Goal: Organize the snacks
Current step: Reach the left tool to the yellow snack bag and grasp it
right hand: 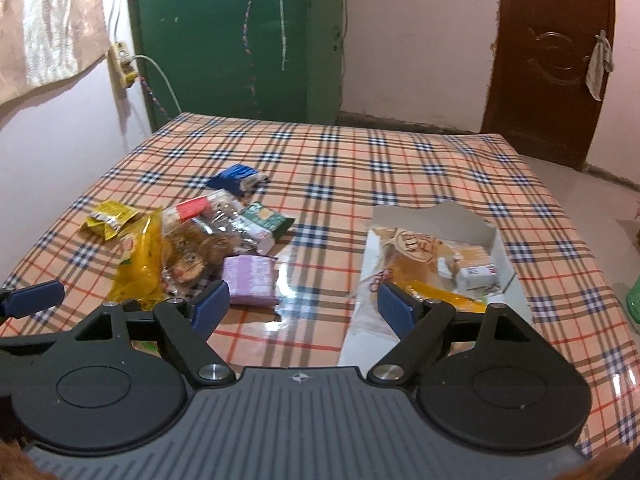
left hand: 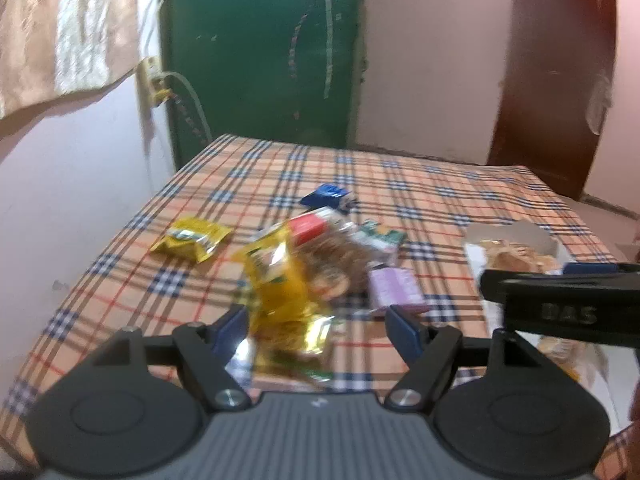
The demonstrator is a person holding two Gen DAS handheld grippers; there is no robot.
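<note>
The left gripper (left hand: pixel 318 330) straddles the yellow packet (left hand: pixel 280 280) with jaws parted, not yet pinching — its long axis runs away from camera (blurred); the right gripper (right hand: pixel 304 306), spread empty, hovers beside the white box (right hand: pixel 502 252).

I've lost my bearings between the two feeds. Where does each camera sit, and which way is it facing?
Left wrist: sits on the left gripper, looking down its open fingers at the large yellow packet in the snack pile; the right gripper shows at the right edge.
Right wrist: sits on the right gripper, jaws open over bare checked tablecloth between the pile and the white box; one left-gripper fingertip shows at the left edge.
Both share: purple packet, green door.
</note>
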